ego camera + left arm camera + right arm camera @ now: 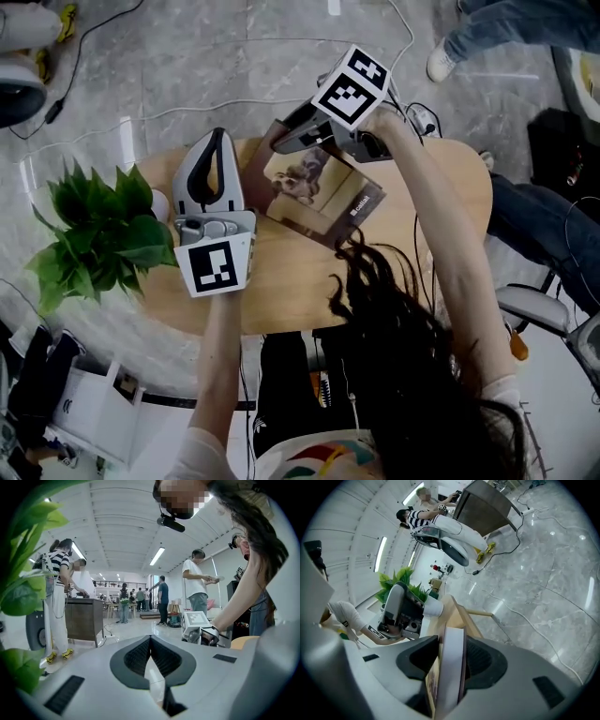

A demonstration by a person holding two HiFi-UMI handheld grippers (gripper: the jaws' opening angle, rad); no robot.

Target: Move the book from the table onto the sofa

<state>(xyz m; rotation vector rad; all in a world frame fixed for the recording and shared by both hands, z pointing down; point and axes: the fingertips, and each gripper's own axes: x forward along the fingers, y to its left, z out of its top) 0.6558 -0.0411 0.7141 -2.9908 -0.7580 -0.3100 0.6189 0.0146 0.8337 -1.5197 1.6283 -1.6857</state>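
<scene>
A brown book (314, 192) with a picture on its cover lies over the far part of the round wooden table (450, 187), its far edge raised. My right gripper (286, 141) comes in from the far side and is shut on that edge. In the right gripper view the book's white page block (452, 667) stands upright between the two pads. My left gripper (217, 136) hovers to the book's left beside the plant, pointing away from me. Its jaws meet at the tips (150, 638) with nothing between them.
A leafy green plant (94, 230) and a white cup (432, 607) stand at the table's left end. Cables (187, 108) run over the grey marble floor beyond. A seated person's legs (534, 220) are to the right. Several people and a dark desk (84, 618) stand farther off.
</scene>
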